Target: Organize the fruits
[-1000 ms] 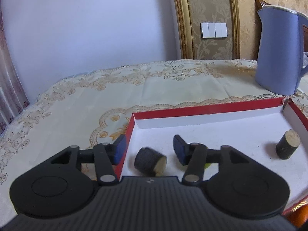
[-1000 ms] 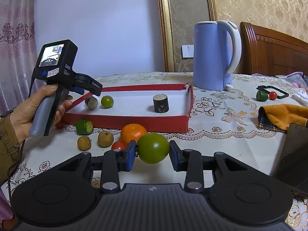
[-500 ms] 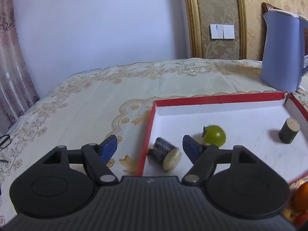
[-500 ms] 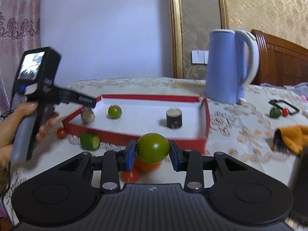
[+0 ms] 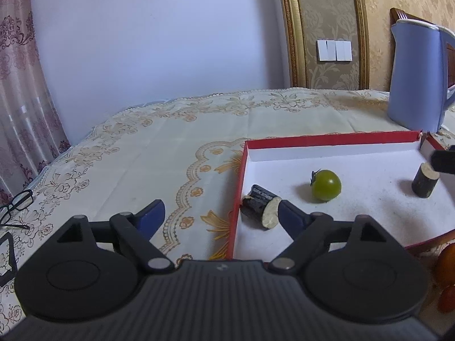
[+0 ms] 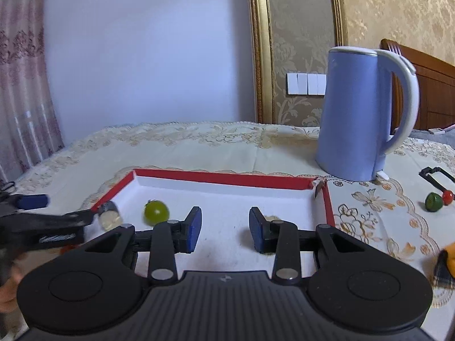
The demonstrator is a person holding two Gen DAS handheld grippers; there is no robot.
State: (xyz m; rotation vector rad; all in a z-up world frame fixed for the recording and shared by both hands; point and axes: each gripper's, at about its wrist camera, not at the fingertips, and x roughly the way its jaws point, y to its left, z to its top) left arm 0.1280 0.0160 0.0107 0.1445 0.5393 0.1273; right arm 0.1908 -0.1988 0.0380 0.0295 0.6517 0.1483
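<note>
Right gripper (image 6: 224, 228) dropped its tomato, now apart; left gripper (image 5: 220, 216) apart | tray (image 5: 327, 139): green tomato (image 5: 326, 185)

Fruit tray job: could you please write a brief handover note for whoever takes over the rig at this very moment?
Left gripper: open, empty, its fingers either side of the left wall of the red tray, beside the lying dark cylinder.
Right gripper: open, empty, over the tray.
Done: one green tomato in the tray.
Left: green fruit and red fruit right of the tray, orange fruit by its front.
</note>
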